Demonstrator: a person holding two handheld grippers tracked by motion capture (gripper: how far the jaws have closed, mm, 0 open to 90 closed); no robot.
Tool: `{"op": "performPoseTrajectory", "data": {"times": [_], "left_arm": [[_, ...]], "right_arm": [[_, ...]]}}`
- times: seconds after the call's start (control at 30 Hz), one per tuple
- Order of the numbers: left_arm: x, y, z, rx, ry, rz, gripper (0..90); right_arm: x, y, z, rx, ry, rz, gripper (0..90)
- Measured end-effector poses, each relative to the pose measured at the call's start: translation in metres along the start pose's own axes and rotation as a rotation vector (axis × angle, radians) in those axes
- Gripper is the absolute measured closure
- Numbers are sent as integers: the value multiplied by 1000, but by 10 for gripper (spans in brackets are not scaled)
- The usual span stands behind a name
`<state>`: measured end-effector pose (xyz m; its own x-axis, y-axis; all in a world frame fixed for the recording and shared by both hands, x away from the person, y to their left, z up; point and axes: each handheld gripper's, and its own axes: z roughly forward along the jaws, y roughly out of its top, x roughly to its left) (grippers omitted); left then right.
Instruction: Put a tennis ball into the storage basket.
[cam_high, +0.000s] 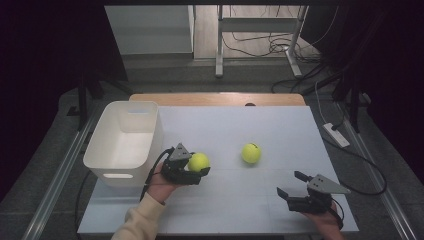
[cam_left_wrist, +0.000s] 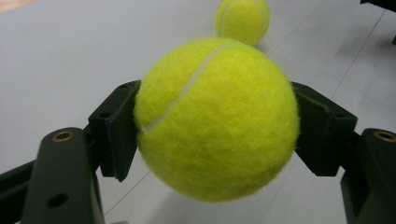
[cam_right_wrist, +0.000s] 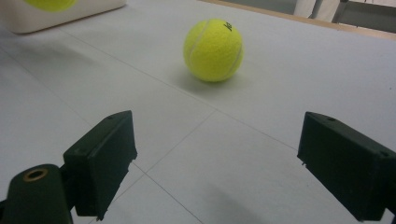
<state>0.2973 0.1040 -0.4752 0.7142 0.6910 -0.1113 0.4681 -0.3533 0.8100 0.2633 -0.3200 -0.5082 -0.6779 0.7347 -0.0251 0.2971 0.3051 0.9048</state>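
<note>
Left gripper (cam_high: 196, 169) clamps a tennis ball (cam_high: 199, 162) between both pads, just beside the white bin (cam_high: 107, 152), probably lifted clear of the table (cam_high: 280, 125) for dropping in, though height is hard to judge. Right gripper (cam_high: 291, 184) spread wide, empty, facing the second tennis ball (cam_high: 251, 153), well apart from the bin.

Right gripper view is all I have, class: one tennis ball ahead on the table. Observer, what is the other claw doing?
Observer: The left claw is shut on a second tennis ball, pads pressing both its sides.
Operator: Is that ball on the table?
Observer: No, the left gripper view shows it lifted clear of the table.
Operator: Where could it go?
Observer: A white bin stands just left of that claw, open and empty in the high view.
</note>
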Motion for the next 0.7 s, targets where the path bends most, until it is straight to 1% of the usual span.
{"op": "performPoseTrajectory", "data": {"times": [0.4,0.43,0.47,0.7], "left_arm": [[-2,4,-14,-68,6,0,261],[-2,4,-14,-68,6,0,261],[-2,5,-17,-80,8,-1,261],[-2,7,-23,-108,5,-4,261]], "right_arm": [[0,0,0,-1,-2,-2,112],[0,0,0,-1,-2,-2,112],[0,0,0,-1,-3,-2,112],[0,0,0,-1,-3,-3,112]]}}
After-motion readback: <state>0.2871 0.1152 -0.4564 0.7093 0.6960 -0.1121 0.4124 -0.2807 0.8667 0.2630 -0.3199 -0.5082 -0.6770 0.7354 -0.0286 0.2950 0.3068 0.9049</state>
